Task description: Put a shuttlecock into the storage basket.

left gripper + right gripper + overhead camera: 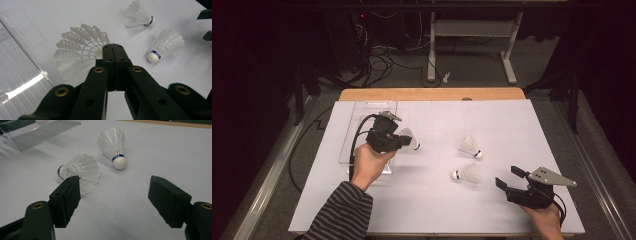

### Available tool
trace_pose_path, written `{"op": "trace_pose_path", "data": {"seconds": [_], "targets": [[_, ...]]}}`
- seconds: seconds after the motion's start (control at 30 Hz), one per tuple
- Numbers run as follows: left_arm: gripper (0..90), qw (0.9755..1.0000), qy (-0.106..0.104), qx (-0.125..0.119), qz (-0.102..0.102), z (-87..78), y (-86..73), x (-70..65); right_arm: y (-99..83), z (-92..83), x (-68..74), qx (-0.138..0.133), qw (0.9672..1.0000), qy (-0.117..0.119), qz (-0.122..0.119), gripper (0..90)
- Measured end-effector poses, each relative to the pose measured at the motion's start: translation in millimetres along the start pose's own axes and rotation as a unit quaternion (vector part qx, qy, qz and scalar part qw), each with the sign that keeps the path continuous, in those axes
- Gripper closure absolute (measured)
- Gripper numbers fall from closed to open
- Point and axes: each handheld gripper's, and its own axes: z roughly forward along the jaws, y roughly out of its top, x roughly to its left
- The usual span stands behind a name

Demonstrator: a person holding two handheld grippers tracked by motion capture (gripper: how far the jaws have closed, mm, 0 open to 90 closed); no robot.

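Left gripper (113, 48) pinched one shuttlecock (80, 47) beside the clear tray (362, 112) — right gripper (115, 197) spread, empty; two shuttlecocks (470, 146) remained, none binned.

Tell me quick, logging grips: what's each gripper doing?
Left gripper: shut on the white feathered shuttlecock.
Right gripper: open, holding nothing.

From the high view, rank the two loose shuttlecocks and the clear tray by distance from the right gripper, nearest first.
1. Near shuttlecock, lying on the white table just left of the right gripper.
2. Far shuttlecock, a little farther back, toward the table's middle.
3. Clear tray, at the far left, by the left gripper.
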Motion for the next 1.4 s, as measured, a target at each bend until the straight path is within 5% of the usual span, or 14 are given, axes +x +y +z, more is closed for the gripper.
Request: {"op": "trace_pose_path", "data": {"seconds": [1.4], "targets": [[89.7,0.9984,0.027,-0.042,-0.028,-17.3,19.4,24.4,-0.1,-0.1,-0.4,-0.001,1.0000,-0.001,0.003,26.8]]}}
